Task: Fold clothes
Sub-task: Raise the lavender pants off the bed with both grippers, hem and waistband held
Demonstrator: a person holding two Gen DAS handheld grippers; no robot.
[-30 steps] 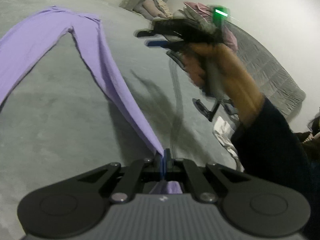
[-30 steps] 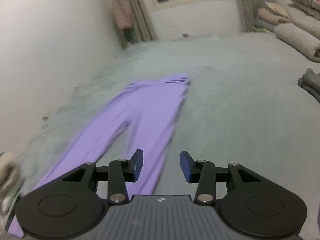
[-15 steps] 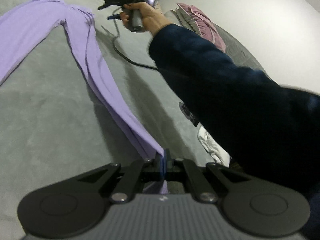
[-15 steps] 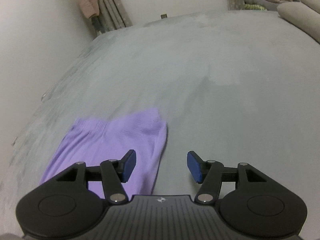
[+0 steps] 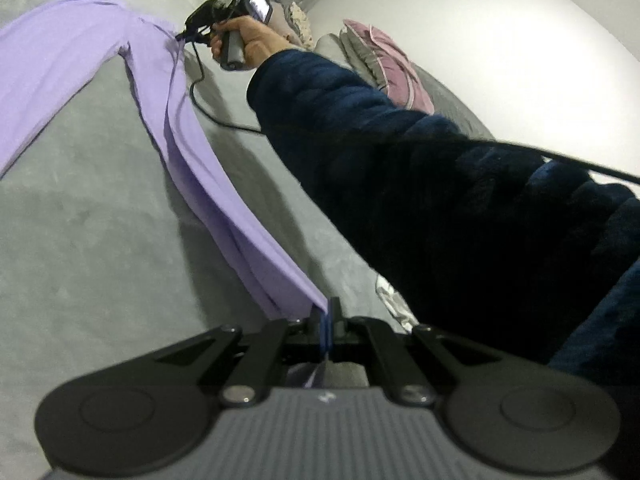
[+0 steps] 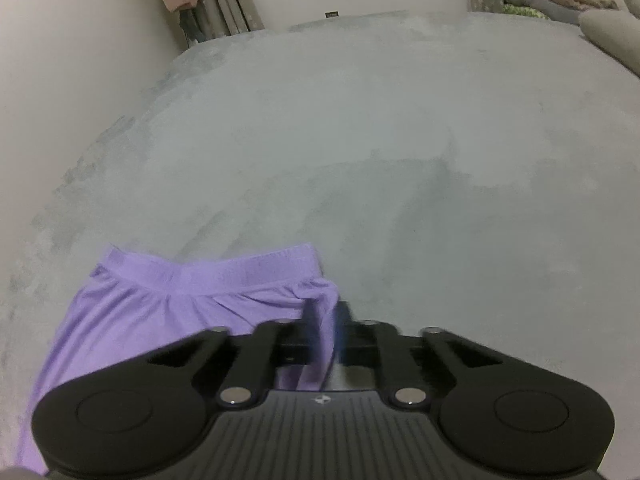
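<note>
The purple trousers point(image 5: 168, 128) lie spread on the grey bed cover point(image 5: 80, 240), legs splayed apart in a V. The left claw point(image 5: 329, 326) is closed on the cuff end of one leg, which rises off the cover in a taut strip toward it. The right claw point(image 6: 326, 332) is pinched on the corner of the waistband point(image 6: 248, 268), on the same side as the lifted leg; its fingers are blurred, but cloth sits bunched between them. In the left wrist view the person's right hand point(image 5: 244, 42) holds that tool at the waist, the dark sleeve point(image 5: 400, 168) reaching across.

The long axis of the trousers runs from the waistband down to the cuffs. The held leg runs straight from waistband to left claw; the other leg angles away from the waistband across the cover, and its cuff lies out of view.

With one whole side edge held at both ends, the step in hand looks like a lengthwise fold, laying the held leg over the one on the cover. To do it well, I judge both ends should travel together, keeping the edge taut enough not to sag or twist. Lift only enough to clear the cover, so the resting leg is not dragged. Land waistband corner on waistband corner and cuff on cuff, then release.
</note>
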